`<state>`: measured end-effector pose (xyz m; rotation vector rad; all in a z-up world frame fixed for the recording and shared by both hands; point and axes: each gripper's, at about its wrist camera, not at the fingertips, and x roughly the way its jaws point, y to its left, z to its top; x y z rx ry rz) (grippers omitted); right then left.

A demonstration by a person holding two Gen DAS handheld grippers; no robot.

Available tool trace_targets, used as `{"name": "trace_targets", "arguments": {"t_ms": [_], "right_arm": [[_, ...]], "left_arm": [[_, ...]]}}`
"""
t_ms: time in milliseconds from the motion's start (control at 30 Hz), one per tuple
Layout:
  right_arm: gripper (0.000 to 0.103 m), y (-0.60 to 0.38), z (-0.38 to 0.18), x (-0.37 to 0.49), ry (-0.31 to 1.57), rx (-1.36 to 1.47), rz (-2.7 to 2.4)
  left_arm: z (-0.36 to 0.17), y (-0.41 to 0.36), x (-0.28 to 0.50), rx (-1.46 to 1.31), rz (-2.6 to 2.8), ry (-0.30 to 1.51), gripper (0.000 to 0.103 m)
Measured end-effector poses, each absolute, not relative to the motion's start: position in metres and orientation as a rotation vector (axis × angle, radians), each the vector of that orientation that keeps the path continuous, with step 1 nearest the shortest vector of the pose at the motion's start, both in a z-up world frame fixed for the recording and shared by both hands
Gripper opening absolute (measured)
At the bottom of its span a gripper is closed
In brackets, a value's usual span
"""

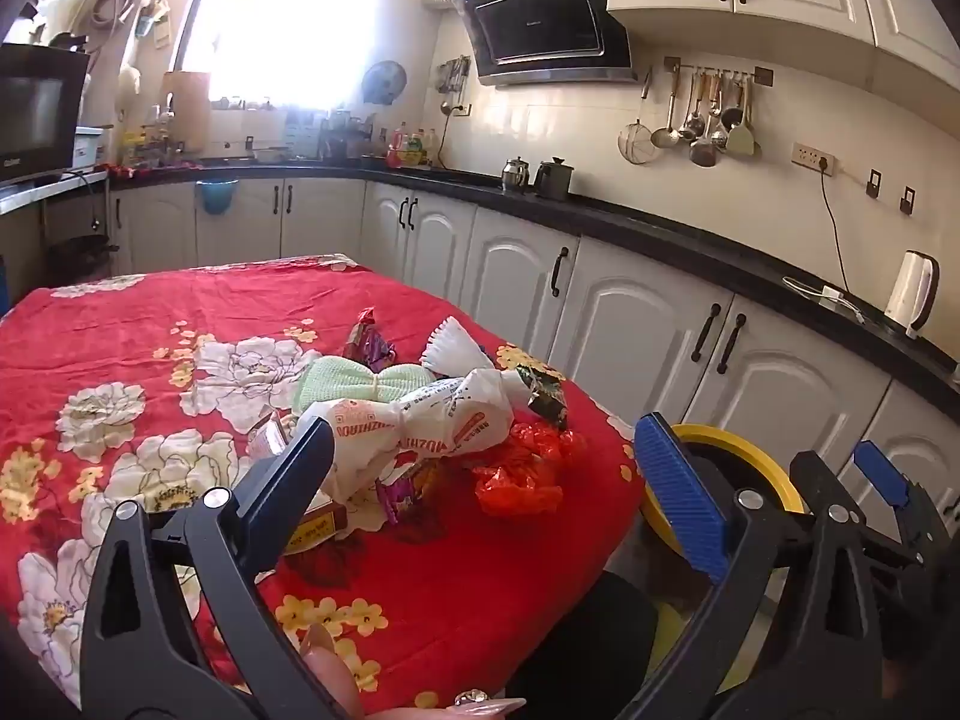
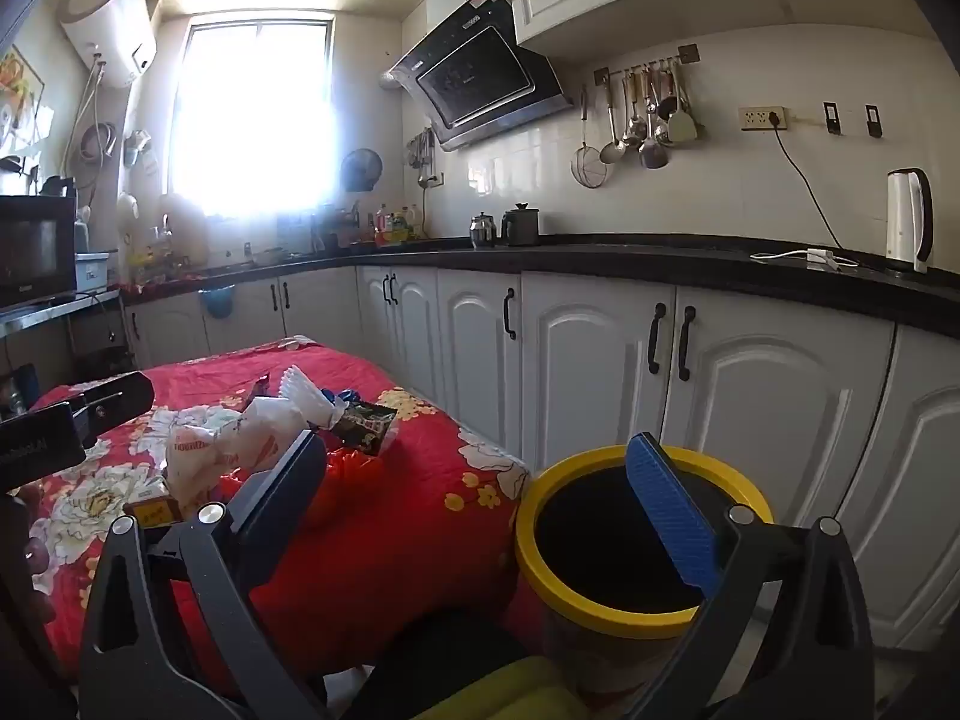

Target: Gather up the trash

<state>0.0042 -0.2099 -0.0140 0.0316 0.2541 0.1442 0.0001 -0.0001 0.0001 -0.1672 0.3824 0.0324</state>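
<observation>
Both grippers are standing wide apart, holding nothing: the left gripper [image 1: 486,468] is hovering over the wrappers [image 1: 420,420] at centre frame, the right gripper [image 2: 480,492] beside the yellow-rimmed bin [image 2: 600,606] at lower right.

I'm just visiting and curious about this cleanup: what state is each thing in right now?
Left hand-held gripper: open, holding nothing.
Right hand-held gripper: open, holding nothing.
Yellow-rimmed bin: uncovered, standing beside the table.
Trash pile: loose on the red floral tablecloth, uncollected.
White paper bag: crumpled, on the pile.
Cabinet doors: shut.
</observation>
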Motion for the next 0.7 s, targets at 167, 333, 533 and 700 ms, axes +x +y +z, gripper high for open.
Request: {"name": "trace_targets", "arguments": {"t_ms": [167, 333, 533, 700], "right_arm": [[0.097, -0.2095, -0.0134, 0.0035, 0.257, 0.032, 0.144], [0.097, -0.2084, -0.0133, 0.0029, 0.254, 0.028, 0.145], [0.097, -0.2094, -0.0131, 0.0031, 0.254, 0.029, 0.146], [0.097, -0.2095, -0.0144, 0.0042, 0.252, 0.029, 0.145]], "left_arm": [[-0.0002, -0.0003, -0.0005, -0.167, 0.034, 0.374, 0.092], [-0.0001, 0.0005, -0.0005, -0.174, 0.032, 0.374, 0.092], [-0.0009, 0.0020, -0.0019, -0.175, 0.028, 0.373, 0.092], [-0.0011, 0.0023, -0.0024, -0.175, 0.028, 0.371, 0.092]]}}
